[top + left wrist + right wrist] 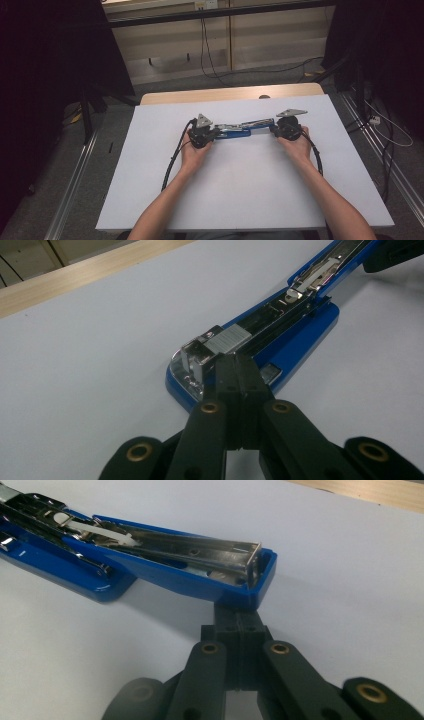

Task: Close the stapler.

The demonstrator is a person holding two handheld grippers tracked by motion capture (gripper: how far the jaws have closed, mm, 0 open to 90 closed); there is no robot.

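Note:
A blue stapler (pixel 239 129) lies swung open on the white table (pixel 240 200), its base on the left and its top cover stretched out to the right. My left gripper (pixel 212 134) is shut, jaws together, with its tips (pixel 239 362) resting on the front of the metal magazine (pixel 227 337) over the blue base (pixel 300 340). My right gripper (pixel 274 127) is also shut. Its tips (pixel 239 617) touch the underside of the end of the raised blue cover (pixel 200 582), whose metal inside faces up. Nothing sits between either pair of jaws.
A wooden strip (pixel 230 94) runs along the table's far edge. A black cable (pixel 172 160) loops from the left gripper across the table's left part. Cables trail on the floor behind, and dark stands (pixel 87 110) flank the table.

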